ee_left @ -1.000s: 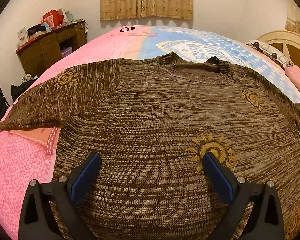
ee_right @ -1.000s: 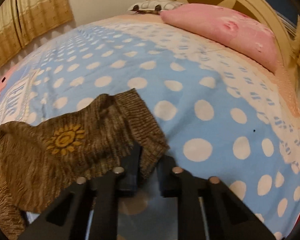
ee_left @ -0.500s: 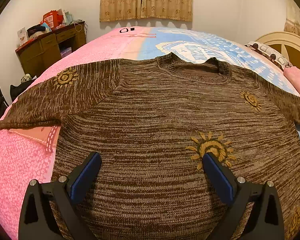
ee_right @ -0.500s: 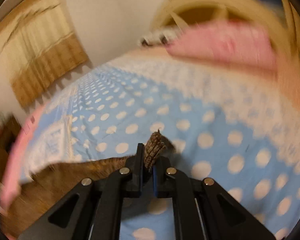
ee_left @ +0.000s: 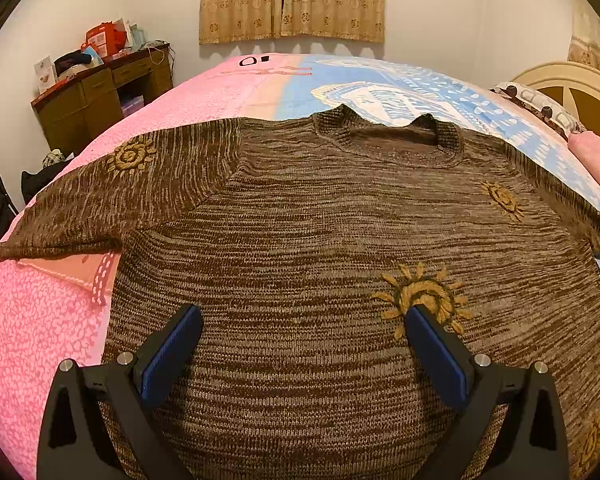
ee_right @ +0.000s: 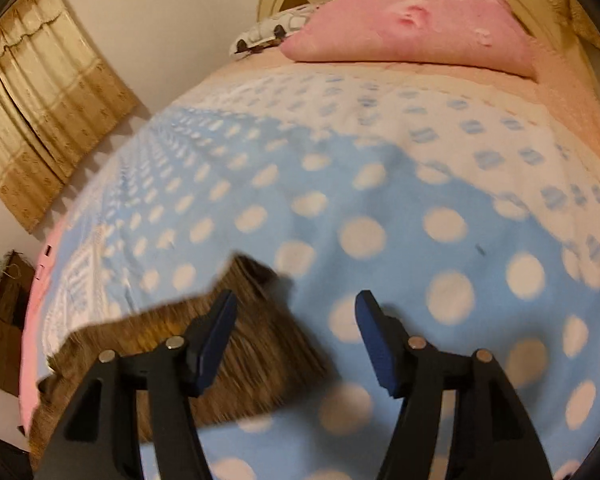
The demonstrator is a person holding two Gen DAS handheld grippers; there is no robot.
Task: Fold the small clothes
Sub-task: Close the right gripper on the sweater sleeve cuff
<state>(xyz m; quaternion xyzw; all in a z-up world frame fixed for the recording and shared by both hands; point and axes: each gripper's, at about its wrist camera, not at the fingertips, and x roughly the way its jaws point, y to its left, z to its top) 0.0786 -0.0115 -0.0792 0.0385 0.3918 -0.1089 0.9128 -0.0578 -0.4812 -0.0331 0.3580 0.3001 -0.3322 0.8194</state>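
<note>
A brown knitted sweater [ee_left: 308, 240] with yellow sun patterns lies flat on the bed, its neck at the far side and both short sleeves spread out. My left gripper [ee_left: 300, 340] hovers open over its lower body, blue pads wide apart with nothing between them. In the right wrist view the sweater's right sleeve [ee_right: 252, 344] lies on the blue dotted blanket, blurred. My right gripper [ee_right: 296, 336] is above it with its jaws opening; the sleeve's end lies under the left finger [ee_right: 216, 336] and partly in the gap, and the pads do not press on it.
The bed cover is pink [ee_left: 32, 320] on the left and blue with white dots [ee_right: 420, 240] on the right. A pink pillow [ee_right: 420, 24] and cream headboard stand at the bed's head. A cluttered wooden desk [ee_left: 100, 100] stands by the far left wall, under curtains [ee_left: 292, 0].
My right gripper was shut on the sleeve's end, lifted and pulled it outward, and has now let go, jaws apart. The sleeve lies flatter. The left gripper has not moved.
</note>
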